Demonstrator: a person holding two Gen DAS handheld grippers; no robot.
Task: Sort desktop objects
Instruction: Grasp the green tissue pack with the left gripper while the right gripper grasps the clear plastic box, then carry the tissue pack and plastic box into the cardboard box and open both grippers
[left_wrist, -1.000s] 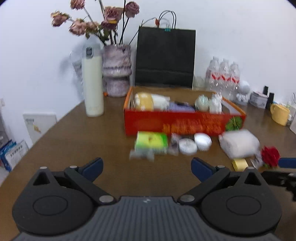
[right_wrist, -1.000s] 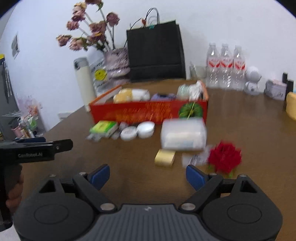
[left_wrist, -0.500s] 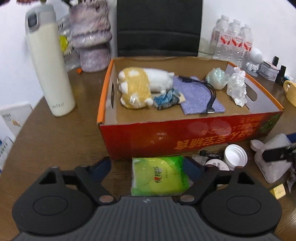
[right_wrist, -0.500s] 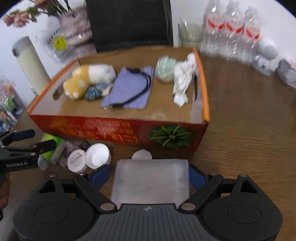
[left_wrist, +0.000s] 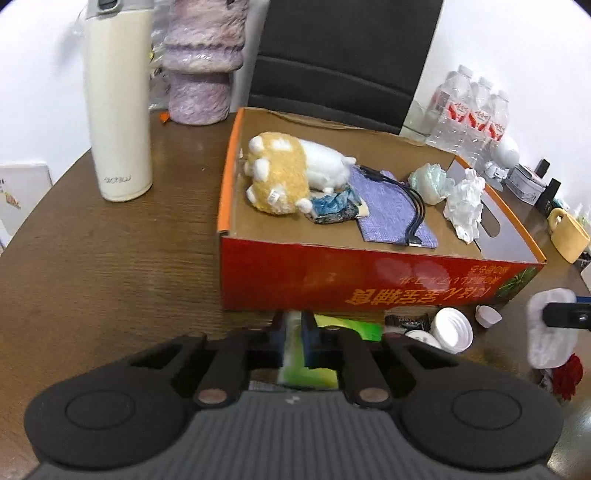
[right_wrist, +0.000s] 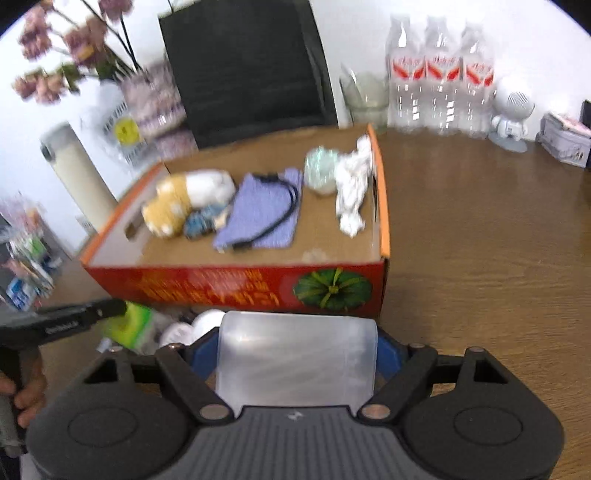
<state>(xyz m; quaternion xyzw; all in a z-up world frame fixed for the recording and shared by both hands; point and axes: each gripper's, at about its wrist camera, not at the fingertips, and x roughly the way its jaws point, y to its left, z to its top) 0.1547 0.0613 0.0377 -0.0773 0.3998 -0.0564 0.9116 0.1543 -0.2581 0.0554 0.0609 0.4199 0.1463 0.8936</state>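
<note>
Grippers are both clamping: the left gripper (left_wrist: 294, 338) is pinching the green tissue pack (left_wrist: 325, 354) at lower centre of its view, just below the red box (left_wrist: 369, 284). Right gripper (right_wrist: 297, 354) is squeezing a translucent plastic container (right_wrist: 297, 360) in the lower middle of its frame, right beneath that box's front wall on the wooden table (right_wrist: 480, 240).

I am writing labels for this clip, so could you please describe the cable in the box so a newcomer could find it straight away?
Start at the red cardboard box in the middle of the brown table. Inside it, near the centre, lies a purple cloth pouch, and the black cable runs across that pouch. It is the only thin dark thing among soft, pale items.
</note>
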